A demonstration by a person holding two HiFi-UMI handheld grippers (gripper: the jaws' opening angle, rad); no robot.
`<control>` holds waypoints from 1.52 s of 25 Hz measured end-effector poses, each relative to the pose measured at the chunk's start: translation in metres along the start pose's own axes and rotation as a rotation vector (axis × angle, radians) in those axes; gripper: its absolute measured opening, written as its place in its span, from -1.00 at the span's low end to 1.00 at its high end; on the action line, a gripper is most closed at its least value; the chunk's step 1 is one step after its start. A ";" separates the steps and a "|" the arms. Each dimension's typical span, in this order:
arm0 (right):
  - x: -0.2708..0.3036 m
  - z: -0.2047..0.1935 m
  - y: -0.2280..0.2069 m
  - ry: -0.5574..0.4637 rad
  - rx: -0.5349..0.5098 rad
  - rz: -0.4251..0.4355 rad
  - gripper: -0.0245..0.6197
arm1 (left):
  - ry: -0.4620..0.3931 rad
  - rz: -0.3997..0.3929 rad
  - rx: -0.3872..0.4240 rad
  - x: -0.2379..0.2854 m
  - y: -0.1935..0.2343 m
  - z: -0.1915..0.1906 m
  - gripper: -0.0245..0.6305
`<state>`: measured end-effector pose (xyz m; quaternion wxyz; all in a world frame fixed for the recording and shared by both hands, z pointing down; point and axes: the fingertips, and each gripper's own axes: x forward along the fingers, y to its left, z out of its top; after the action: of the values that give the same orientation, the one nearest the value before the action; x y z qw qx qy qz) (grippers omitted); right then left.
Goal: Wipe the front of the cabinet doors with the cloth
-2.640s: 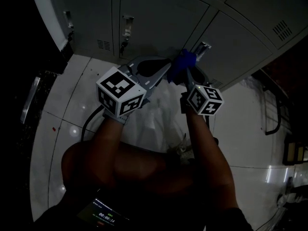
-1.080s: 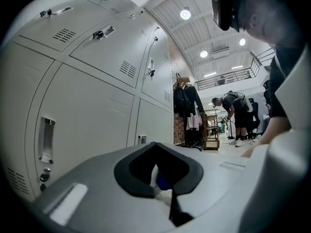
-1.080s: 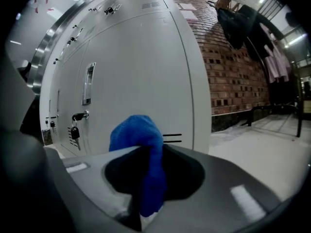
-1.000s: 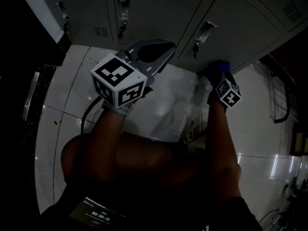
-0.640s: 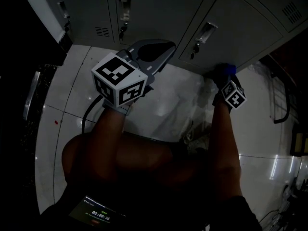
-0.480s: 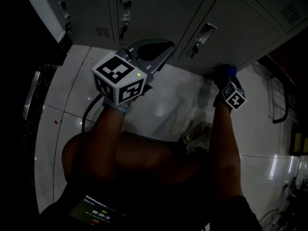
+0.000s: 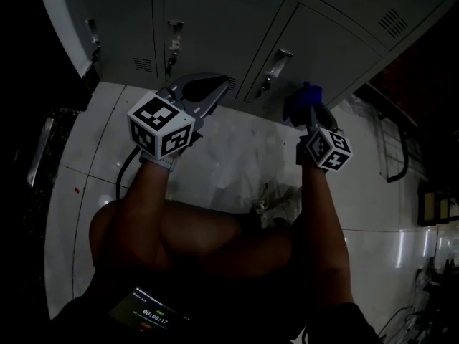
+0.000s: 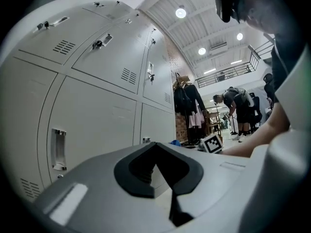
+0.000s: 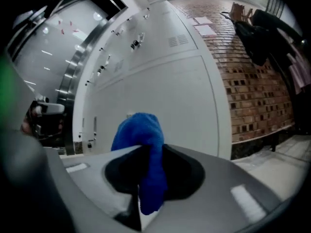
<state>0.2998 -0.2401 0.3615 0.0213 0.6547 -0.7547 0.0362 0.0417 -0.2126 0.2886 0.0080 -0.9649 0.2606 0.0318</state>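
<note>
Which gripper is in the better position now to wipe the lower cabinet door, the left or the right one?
Right. The right gripper is shut on the blue cloth, close to the cabinet door. The left gripper is shut, with nothing between its jaws.

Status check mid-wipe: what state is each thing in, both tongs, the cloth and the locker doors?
left tongs: shut, nothing between them.
right tongs: shut on the blue cloth.
blue cloth: bunched, sticking out past the tips toward a door.
locker doors: all those in view closed.
</note>
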 end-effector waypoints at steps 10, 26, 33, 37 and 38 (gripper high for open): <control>-0.059 0.052 0.136 -0.099 -0.035 0.411 -0.69 | 0.006 -0.038 0.008 -0.003 -0.014 -0.001 -0.93; -0.053 0.043 0.163 -0.087 0.024 0.499 -0.69 | 0.083 -0.086 0.023 0.017 -0.032 -0.032 -0.93; -0.056 0.048 0.160 -0.096 0.028 0.497 -0.69 | 0.108 -0.094 0.032 0.019 -0.040 -0.039 -0.93; -0.055 0.045 0.163 -0.089 0.021 0.502 -0.69 | 0.100 -0.099 0.027 0.019 -0.041 -0.037 -0.93; -0.055 0.044 0.164 -0.085 0.023 0.503 -0.69 | 0.097 -0.100 0.024 0.019 -0.041 -0.036 -0.93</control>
<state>0.1461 -0.1664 0.3089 -0.0279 0.4474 -0.8936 0.0213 0.0806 -0.1876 0.3238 0.0082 -0.9770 0.2123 -0.0187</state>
